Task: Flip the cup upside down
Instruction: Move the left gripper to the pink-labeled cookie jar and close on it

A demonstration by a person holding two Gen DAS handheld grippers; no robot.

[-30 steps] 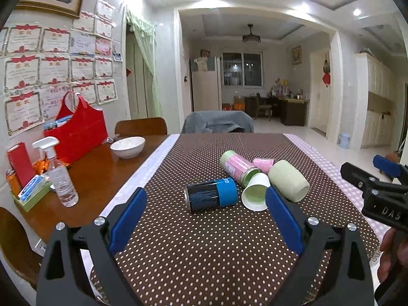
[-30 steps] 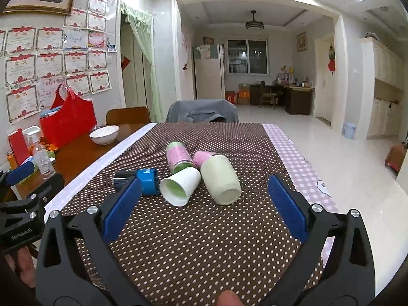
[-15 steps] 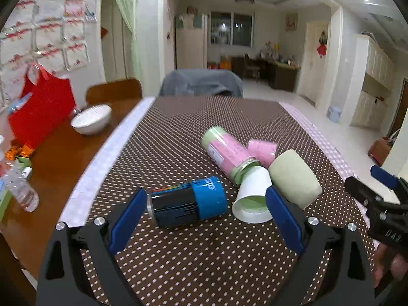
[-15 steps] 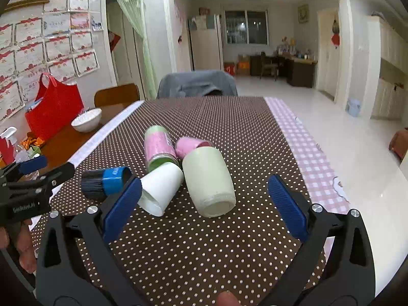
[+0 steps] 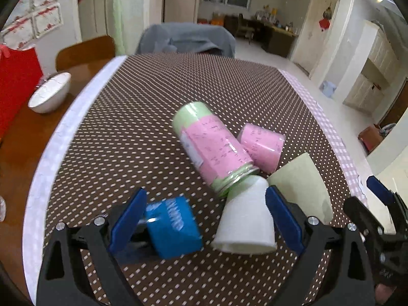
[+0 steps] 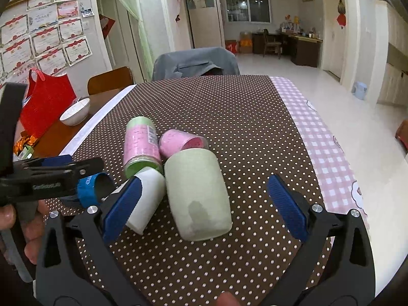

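Several cups lie on their sides on the brown dotted tablecloth (image 5: 158,102). My left gripper (image 5: 206,219) is open over a blue cup (image 5: 173,227) and a white paper cup (image 5: 246,224), both between its fingers. Beyond them lie a green-and-pink can (image 5: 214,145), a small pink cup (image 5: 261,142) and a pale green cup (image 5: 303,186). My right gripper (image 6: 204,204) is open around the pale green cup (image 6: 197,196); the white cup (image 6: 146,199) touches its left finger. The can (image 6: 141,142), pink cup (image 6: 178,141) and blue cup (image 6: 93,188) show behind.
A white bowl (image 5: 49,93) and a red bag (image 5: 15,86) stand on the bare wood at the left. A chair draped in grey (image 6: 195,62) stands at the table's far end. The checked cloth edge (image 6: 329,153) runs along the right.
Both grippers have moved forward and down toward the cups. The blue and white cups now lie between the left fingers, the pale green cup between the right fingers.
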